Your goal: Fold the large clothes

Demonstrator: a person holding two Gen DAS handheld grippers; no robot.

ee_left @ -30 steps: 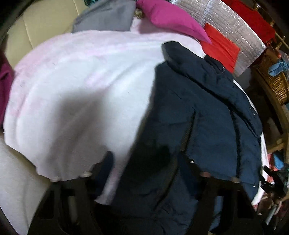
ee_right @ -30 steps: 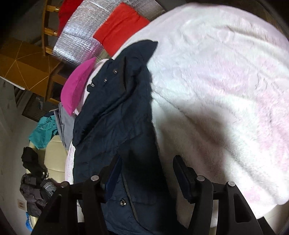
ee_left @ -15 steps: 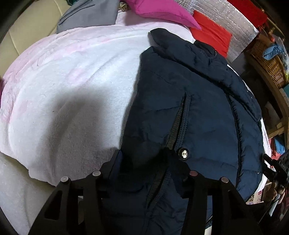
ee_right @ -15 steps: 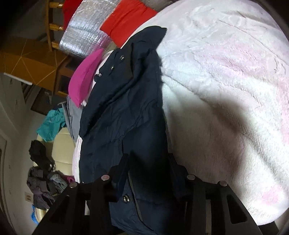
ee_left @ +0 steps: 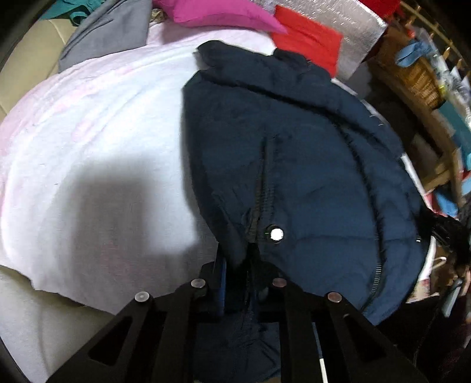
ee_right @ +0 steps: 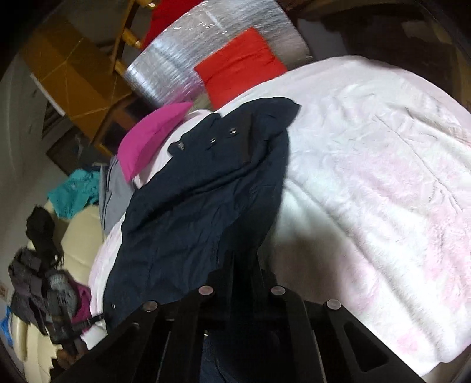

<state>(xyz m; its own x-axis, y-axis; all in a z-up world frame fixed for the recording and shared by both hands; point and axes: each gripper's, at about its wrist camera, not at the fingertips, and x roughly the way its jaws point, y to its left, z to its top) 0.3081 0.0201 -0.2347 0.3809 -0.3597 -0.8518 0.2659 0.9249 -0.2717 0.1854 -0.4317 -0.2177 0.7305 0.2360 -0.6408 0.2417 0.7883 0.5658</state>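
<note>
A navy padded jacket (ee_left: 309,176) lies spread on a white and pale pink fleece blanket (ee_left: 103,147), its collar at the far end. My left gripper (ee_left: 240,265) is closing tight on the jacket's near edge, beside a ribbed strip and a shiny snap (ee_left: 276,234); dark fabric is pinched between the pads. In the right wrist view the jacket (ee_right: 200,206) runs away toward its snap-studded collar, and my right gripper (ee_right: 245,260) is closing on the near edge too, with cloth bunched between its fingers. The blanket (ee_right: 382,176) fills the right side.
A pink cushion (ee_left: 220,11), a red cushion (ee_left: 309,38) and a silver foil mat (ee_right: 176,67) lie beyond the collar. A grey garment (ee_left: 109,32) sits at the far left. A wicker basket (ee_left: 418,79) and wooden furniture stand to the right. Clothes are piled on a cream sofa (ee_right: 76,235).
Both grippers went from open, straddling the jacket's near edge, to shut on it. The left moved over the jacket; the right rose a little, lifting the fabric.
</note>
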